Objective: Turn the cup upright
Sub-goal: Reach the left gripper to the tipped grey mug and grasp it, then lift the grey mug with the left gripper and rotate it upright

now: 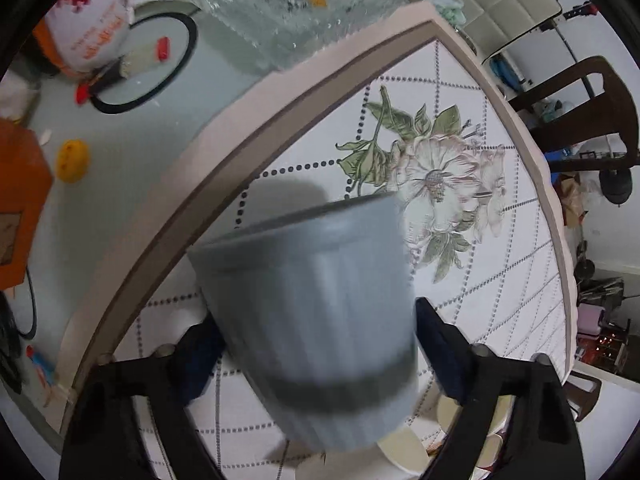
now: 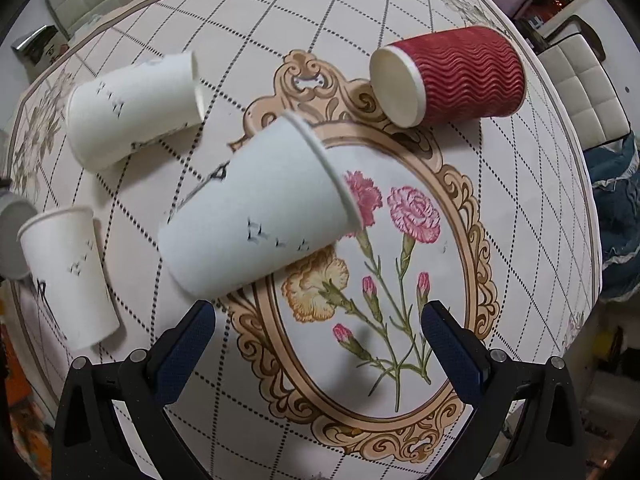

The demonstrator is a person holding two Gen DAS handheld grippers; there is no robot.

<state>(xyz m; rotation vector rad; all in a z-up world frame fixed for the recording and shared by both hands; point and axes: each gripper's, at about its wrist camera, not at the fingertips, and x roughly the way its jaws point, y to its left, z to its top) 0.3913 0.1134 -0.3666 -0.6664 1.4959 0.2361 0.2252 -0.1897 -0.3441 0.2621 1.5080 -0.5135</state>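
Observation:
In the left wrist view my left gripper [image 1: 316,336] is shut on a ribbed grey-blue cup [image 1: 312,312], held above the patterned tablecloth [image 1: 480,280] with its rim away from me; the cup is motion-blurred. In the right wrist view my right gripper [image 2: 318,332] is open and empty above the table. Just beyond it a white paper cup [image 2: 256,212] lies on its side. Another white cup [image 2: 132,104] lies on its side at the far left. A red corrugated cup [image 2: 452,76] lies on its side at the far right. A third white cup [image 2: 68,272] stands at the left.
A glass dish [image 1: 292,8], a snack bag [image 1: 84,28], an orange box [image 1: 20,208] and a yellow fruit [image 1: 72,160] sit on the glass surface beyond the tablecloth edge. Chairs [image 1: 580,104] stand around the table. A grey object [image 2: 12,236] shows at the right view's left edge.

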